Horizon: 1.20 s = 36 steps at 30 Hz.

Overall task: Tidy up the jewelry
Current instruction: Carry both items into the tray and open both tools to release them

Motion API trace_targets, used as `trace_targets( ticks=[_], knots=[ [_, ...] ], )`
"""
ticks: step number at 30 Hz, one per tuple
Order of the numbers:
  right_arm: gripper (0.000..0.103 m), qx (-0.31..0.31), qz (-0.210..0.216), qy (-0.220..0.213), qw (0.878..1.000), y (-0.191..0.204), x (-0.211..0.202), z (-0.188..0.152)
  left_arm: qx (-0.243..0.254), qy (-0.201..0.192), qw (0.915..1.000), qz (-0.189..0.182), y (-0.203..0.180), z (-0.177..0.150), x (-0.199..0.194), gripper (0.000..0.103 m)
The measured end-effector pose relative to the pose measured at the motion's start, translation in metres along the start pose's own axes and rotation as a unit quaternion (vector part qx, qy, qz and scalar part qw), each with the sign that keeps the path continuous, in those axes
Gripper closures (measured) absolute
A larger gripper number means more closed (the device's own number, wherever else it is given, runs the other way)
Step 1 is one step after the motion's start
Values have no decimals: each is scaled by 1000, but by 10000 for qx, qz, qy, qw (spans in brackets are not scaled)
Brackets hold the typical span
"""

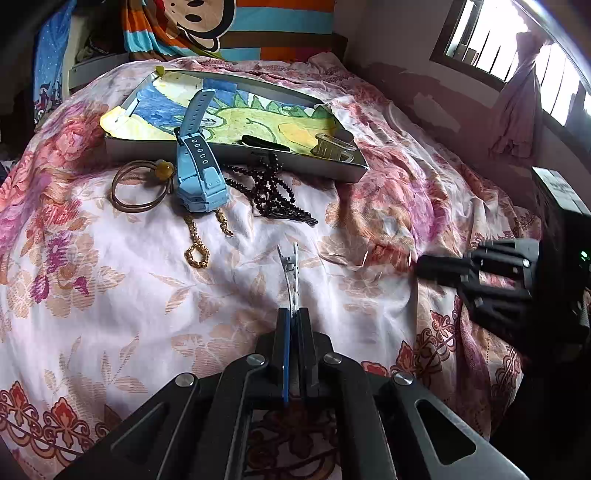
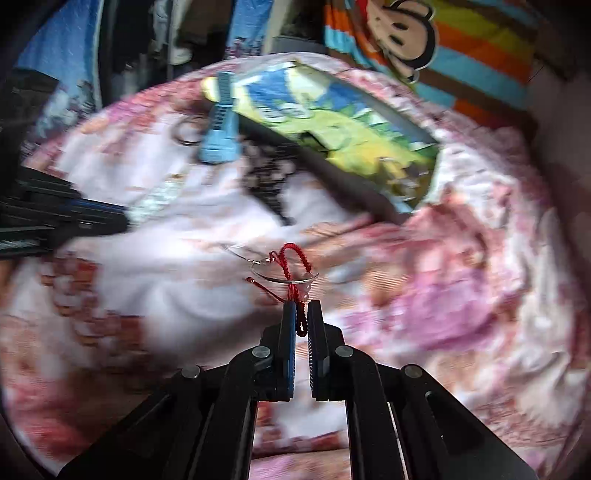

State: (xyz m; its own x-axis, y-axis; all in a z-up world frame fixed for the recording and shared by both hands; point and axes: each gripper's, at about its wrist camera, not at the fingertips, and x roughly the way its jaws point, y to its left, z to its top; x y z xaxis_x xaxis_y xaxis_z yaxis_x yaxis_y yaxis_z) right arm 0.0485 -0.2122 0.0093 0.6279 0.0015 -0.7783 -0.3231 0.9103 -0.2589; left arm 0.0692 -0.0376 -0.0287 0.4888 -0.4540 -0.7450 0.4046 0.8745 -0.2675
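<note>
My left gripper is shut on a silver hair clip that sticks out ahead of its tips, above the flowered bedsheet. My right gripper is shut on a red cord bracelet with thin silver rings hanging from it; that view is blurred. Ahead lies a shallow box lined with a coloured drawing, holding a black clip and a pale comb clip. A blue watch leans over its front edge. Beside it lie a brown hair tie, black beads and a gold chain.
The right gripper shows at the right edge of the left wrist view; the left gripper shows at the left of the right wrist view. A striped cartoon pillow lies behind the box. A window and a wall stand at the right.
</note>
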Motion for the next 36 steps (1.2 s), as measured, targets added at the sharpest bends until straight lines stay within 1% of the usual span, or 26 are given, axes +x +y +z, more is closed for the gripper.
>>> trace_targets(
  ticks=[3, 5, 6, 8, 9, 10, 12, 17, 19, 21, 23, 25, 28, 30, 33, 36],
  knots=[
    [97, -439, -582, 83, 9973, 3, 9, 2, -65, -19, 10000, -10, 3, 0, 1, 100],
    [97, -587, -660, 86, 9961, 4, 8, 3, -75, -10, 10000, -6, 4, 0, 2, 100],
    [97, -626, -574, 97, 9963, 5, 6, 5, -70, -9, 10000, -3, 4, 0, 2, 100],
    [97, -503, 68, 118, 9986, 7, -1, 8, -39, -15, 10000, 15, 3, -1, 2, 100],
    [97, -458, 320, 127, 9984, 9, -3, 10, -25, -15, 10000, 20, 2, -1, 3, 100],
    [97, -463, 450, 130, 9978, 12, -4, 9, -16, -11, 10000, 23, 2, 0, 3, 100],
    [97, -526, 587, 159, 9968, 18, -5, 8, -9, 0, 10000, 21, 2, 0, 4, 100],
    [97, -502, 698, 306, 9958, 28, -8, -7, 6, 19, 10000, 5, 0, 0, 4, 100],
    [97, -626, 613, 476, 9950, 31, -11, -17, -6, 29, 10000, -57, -1, -1, 3, 100],
    [97, -923, 391, 707, 9925, 31, -14, -25, 8, 35, 9999, -99, -4, -2, 1, 100],
    [97, -1192, 85, 832, 9893, 28, -18, -25, 31, 30, 9999, -131, -6, -3, -1, 100],
    [97, -1286, -165, 837, 9880, 20, -25, -17, 50, 20, 9999, -157, -9, -4, -2, 100],
    [97, -1291, -420, 656, 9886, 11, -38, 2, 50, -4, 9998, -177, -9, -4, -4, 100],
    [97, -1198, -534, 420, 9905, 7, -47, 17, 9, -53, 9998, -206, -7, -3, -7, 100],
    [97, -876, -568, -137, 9944, 0, -57, 39, -44, -202, 9995, -226, -4, -1, -13, 100],
    [97, -425, -430, -729, 9955, -5, -60, 52, -45, -385, 9990, -201, -3, 4, -18, 100]
  ],
)
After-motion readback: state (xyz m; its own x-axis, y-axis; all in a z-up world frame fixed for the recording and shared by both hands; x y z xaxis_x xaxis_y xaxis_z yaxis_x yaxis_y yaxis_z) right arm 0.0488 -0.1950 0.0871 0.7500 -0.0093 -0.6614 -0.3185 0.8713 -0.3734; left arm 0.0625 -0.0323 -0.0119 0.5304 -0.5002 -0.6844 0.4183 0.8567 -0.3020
